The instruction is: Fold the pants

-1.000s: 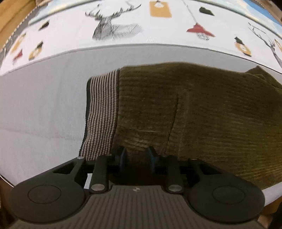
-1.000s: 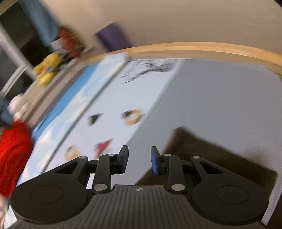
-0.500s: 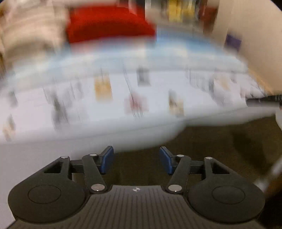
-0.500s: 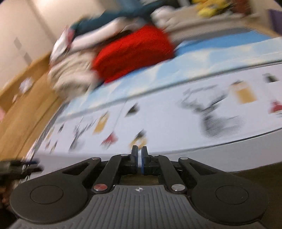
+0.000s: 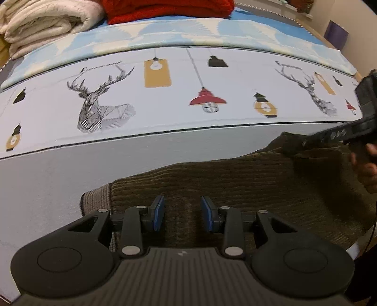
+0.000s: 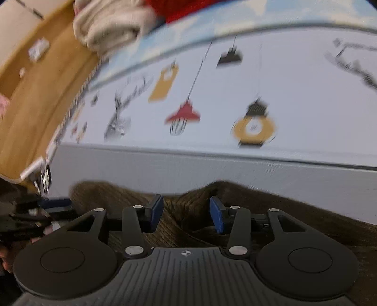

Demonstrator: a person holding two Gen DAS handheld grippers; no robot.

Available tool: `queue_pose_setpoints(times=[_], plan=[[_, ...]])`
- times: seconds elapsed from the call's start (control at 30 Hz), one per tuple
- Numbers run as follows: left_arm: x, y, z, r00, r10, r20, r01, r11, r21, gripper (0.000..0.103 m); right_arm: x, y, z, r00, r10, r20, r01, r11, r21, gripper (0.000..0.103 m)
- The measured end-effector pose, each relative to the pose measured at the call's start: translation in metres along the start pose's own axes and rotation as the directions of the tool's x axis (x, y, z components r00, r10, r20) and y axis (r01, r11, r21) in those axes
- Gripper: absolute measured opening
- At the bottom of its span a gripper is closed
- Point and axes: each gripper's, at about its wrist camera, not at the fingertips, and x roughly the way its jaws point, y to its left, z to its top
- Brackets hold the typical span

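The left gripper, at the lower centre of its own view, has its blue-padded jaws spread with nothing between them, poised just over the olive corduroy pants near the striped ribbed waistband at the lower left. The right gripper is likewise spread and empty, its pads flanking a raised wrinkle of the same pants at the lower centre of its blurred view; from the left camera its dark body shows at the right edge, over the far corner of the cloth. The pants lie across the lower half of both views on the plain grey band of the bedspread, below the printed strip of deer and lamps. They look already folded into a compact block, so the step in hand is probably either smoothing or setting up one more fold. To do it well, each gripper should take a full bite of all layers at an edge, not a single ply, and both should lift and carry together so the corduroy does not skew or bunch at the wrinkle. No containers are in view; the folded cream blanket and the red one at the top left simply sit on the bed.
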Motion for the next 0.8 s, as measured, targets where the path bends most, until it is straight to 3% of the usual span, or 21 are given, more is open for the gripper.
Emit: queue_pose_setpoints(times=[0.13, 0.2, 0.23, 0.27, 0.37, 0.43, 0.5, 0.53, 0.6, 0.7, 0.77, 0.8], plan=[[0.004, 0.004, -0.002, 1.000, 0.022, -0.009, -0.022, 1.000, 0.007, 0.038, 0.027, 0.003, 0.001, 0.993, -0.008, -0.115, 0.001, 0.998, -0.061, 0.048], [0.005, 0.005, -0.001, 1.000, 0.028, -0.008, -0.028, 1.000, 0.007, 0.038, 0.029, 0.005, 0.006, 0.991, -0.005, -0.132, -0.006, 0.996, -0.084, 0.042], [0.005, 0.006, -0.001, 1.000, 0.030, -0.006, -0.030, 1.000, 0.006, 0.038, 0.028, 0.003, 0.010, 0.991, 0.004, -0.133, -0.016, 0.996, -0.086, 0.027], [0.006, 0.006, 0.000, 1.000, 0.030, -0.004, -0.030, 1.000, 0.004, 0.038, 0.025, 0.002, 0.014, 0.993, 0.017, -0.119, -0.027, 0.996, -0.086, 0.020], [0.005, 0.006, 0.001, 0.999, 0.033, 0.002, -0.033, 0.999, 0.001, 0.038, 0.006, 0.007, 0.032, 1.000, 0.025, -0.006, -0.025, 0.993, -0.113, 0.014], [0.005, 0.005, 0.001, 0.999, 0.034, 0.002, -0.034, 0.999, 0.003, 0.038, -0.002, -0.002, 0.040, 0.999, 0.009, 0.049, -0.005, 0.997, -0.079, 0.014], [0.006, 0.005, 0.001, 0.999, 0.043, -0.001, -0.043, 0.999, 0.007, 0.038, -0.009, -0.009, 0.040, 0.987, -0.102, 0.123, 0.110, 0.992, -0.057, 0.015], [0.005, 0.006, 0.000, 0.999, 0.045, -0.001, -0.045, 0.999, 0.006, 0.038, -0.013, -0.014, 0.040, 0.983, -0.120, 0.137, 0.127, 0.991, -0.045, 0.015], [0.005, 0.009, 0.000, 0.999, 0.046, 0.002, -0.046, 0.999, -0.003, 0.038, -0.020, -0.021, 0.039, 0.988, -0.065, 0.137, 0.068, 0.997, -0.021, 0.015], [0.005, 0.012, 0.000, 0.999, 0.052, 0.002, -0.052, 0.999, -0.013, 0.038, -0.029, -0.022, 0.033, 0.993, -0.029, 0.112, 0.036, 0.998, -0.057, 0.023], [0.004, 0.012, 0.000, 0.999, 0.053, 0.002, -0.053, 0.998, -0.016, 0.038, -0.030, -0.019, 0.027, 0.996, -0.006, 0.085, 0.014, 0.996, -0.085, 0.052], [0.004, 0.012, 0.000, 0.999, 0.053, 0.004, -0.053, 0.998, -0.015, 0.038, -0.027, -0.016, 0.030, 0.998, 0.002, 0.070, 0.005, 0.994, -0.106, 0.054]])
